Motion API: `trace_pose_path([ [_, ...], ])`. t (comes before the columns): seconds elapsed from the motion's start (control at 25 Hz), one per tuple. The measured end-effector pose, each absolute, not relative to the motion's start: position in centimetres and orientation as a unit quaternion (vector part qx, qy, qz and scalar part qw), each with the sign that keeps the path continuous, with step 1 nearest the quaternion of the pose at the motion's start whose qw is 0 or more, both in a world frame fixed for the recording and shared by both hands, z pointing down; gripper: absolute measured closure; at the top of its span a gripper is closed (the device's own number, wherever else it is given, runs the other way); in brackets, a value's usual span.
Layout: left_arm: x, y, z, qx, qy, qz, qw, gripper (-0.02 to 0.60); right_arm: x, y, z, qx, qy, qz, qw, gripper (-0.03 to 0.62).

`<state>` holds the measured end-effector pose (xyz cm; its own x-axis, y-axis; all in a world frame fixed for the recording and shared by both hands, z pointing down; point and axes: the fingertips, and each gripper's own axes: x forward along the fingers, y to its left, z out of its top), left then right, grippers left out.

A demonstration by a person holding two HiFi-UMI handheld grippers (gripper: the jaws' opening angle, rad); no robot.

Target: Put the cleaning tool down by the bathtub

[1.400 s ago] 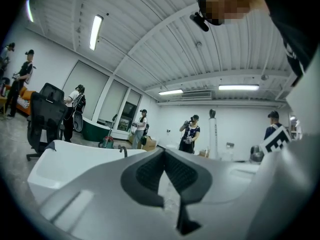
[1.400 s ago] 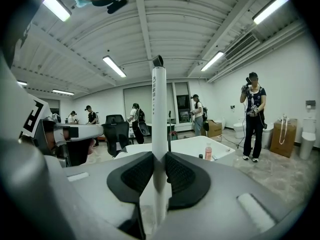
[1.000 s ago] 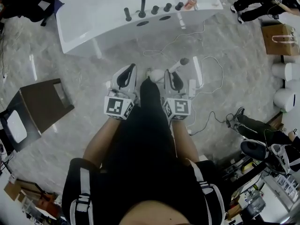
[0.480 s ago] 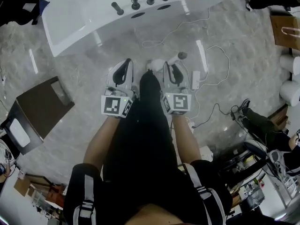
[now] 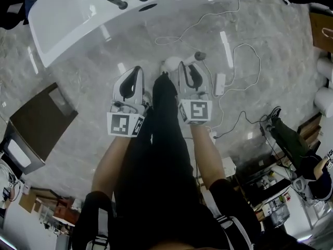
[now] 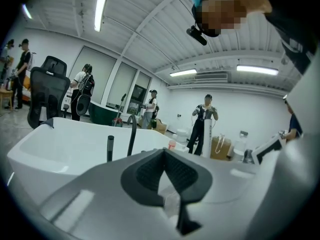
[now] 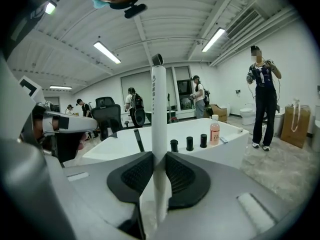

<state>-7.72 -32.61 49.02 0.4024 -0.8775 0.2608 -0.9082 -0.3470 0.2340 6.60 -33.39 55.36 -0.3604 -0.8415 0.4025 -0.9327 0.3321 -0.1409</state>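
Underfoot, grey marbled floor (image 5: 88,82), glossy with streaks of light. At 12 o'clock in the head view, a white bathtub (image 5: 78,14) with black taps (image 5: 117,2) along its rim. Across the floor at 1 to 2 o'clock, loose white cables (image 5: 244,51) and a white power strip (image 5: 219,84). At 9 o'clock, a dark brown flat box (image 5: 39,116).

Shown only in the gripper views: a large bright room, ribbed ceiling (image 7: 165,14) with strip lights (image 7: 106,52), several people (image 7: 262,99) standing about, a black office chair (image 6: 47,91), and an orange bottle (image 7: 215,130) on the tub rim at 3 o'clock of the taps. Shown only from above: the cables, and the white head of the cleaning tool (image 5: 170,64), between the two tong tips and just ahead of the person's legs.

Right tongs (image 7: 159,159) clamped narrow on the tool's white handle, upright between the pads, dark tip at 12 o'clock above them. From above, the same handle jutting towards 1 o'clock past the tong tips. Left tongs (image 6: 162,154) just beside at 9 o'clock, pad tips together, nothing between them. Tool short of the bathtub, a stretch of bare floor between.
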Motion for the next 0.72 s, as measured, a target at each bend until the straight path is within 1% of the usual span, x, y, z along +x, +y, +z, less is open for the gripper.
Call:
trace_pose_path([
  [0.4,-7.0,-35.3,55.7,0.808,-0.556,0.045,0.191,0.572,7.4,-37.0,64.6,0.542,-0.804,0.191,0.150,0.516],
  [0.72,-7.1,-37.0,60.5,0.804,-0.557,0.049,0.203,0.572,6.7,-39.1,71.3,0.533,-0.806,0.198,0.161,0.516],
])
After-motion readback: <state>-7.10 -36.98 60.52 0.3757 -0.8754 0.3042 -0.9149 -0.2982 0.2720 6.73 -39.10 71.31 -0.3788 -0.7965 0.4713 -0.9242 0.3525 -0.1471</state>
